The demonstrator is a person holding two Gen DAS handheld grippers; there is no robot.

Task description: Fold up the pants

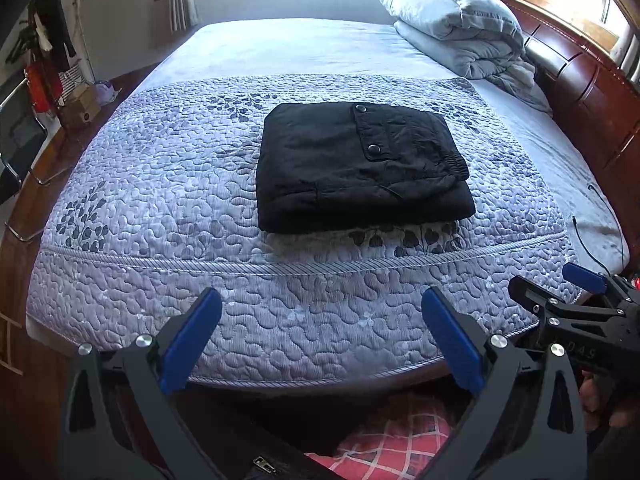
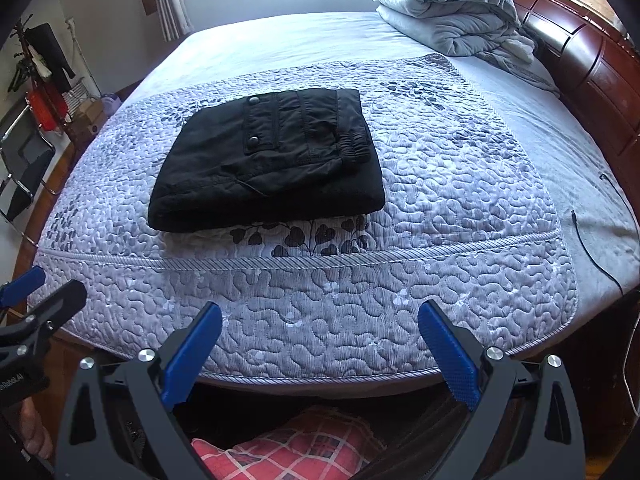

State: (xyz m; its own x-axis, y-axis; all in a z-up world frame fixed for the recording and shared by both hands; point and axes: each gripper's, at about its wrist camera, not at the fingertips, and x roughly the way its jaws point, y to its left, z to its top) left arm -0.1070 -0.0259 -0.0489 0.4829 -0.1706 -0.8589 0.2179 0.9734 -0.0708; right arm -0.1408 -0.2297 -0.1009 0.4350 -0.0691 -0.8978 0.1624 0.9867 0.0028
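The black pants (image 1: 360, 168) lie folded into a thick rectangle on the quilted grey bedspread (image 1: 160, 184), a pocket flap with two snap buttons on top. They also show in the right wrist view (image 2: 268, 160). My left gripper (image 1: 322, 308) is open and empty, held back over the near edge of the bed. My right gripper (image 2: 320, 320) is open and empty too, beside the left one, also at the near edge. The right gripper's fingers (image 1: 584, 276) show at the right of the left wrist view. Neither gripper touches the pants.
A folded grey duvet and pillow (image 1: 460, 24) sit at the far right by the wooden headboard (image 1: 592, 92). A black cable (image 2: 588, 240) lies on the sheet at the right. A chair and clothes rack (image 1: 36, 92) stand left of the bed.
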